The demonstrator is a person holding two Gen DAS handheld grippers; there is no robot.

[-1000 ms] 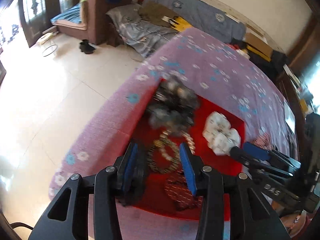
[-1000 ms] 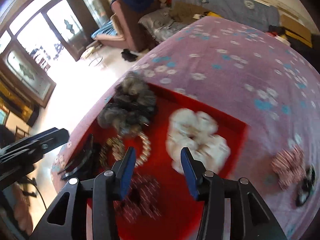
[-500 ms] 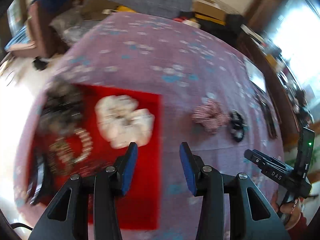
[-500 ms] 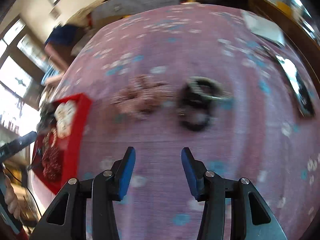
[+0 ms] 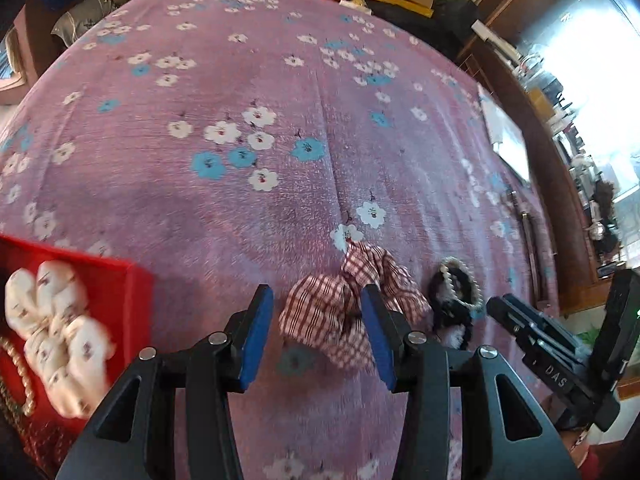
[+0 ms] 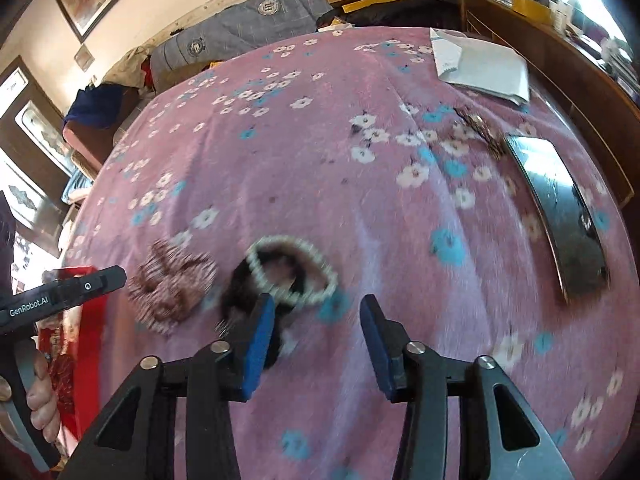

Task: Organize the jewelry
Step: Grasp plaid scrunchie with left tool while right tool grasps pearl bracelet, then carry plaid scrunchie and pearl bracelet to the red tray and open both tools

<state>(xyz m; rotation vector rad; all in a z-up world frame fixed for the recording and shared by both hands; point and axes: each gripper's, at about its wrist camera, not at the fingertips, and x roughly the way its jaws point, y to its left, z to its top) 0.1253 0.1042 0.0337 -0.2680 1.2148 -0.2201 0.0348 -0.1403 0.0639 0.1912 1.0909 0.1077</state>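
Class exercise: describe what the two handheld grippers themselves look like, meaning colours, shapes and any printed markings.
Both the left gripper and right gripper have black angular frames, silver pivot bolts and flat blue finger pads. Side-on, the left reads "GenRobot.AI", the right "DAS".

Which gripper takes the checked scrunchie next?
Left. The left gripper is open with the checked scrunchie between its fingers. The right gripper points beside the pearl bracelet.

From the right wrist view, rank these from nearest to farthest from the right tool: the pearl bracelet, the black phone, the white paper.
Measured from the right tool:
1. Pearl bracelet, just ahead of the left finger, lying on a black scrunchie.
2. Black phone, off to the right on the bedspread.
3. White paper, far right corner, beyond the phone.
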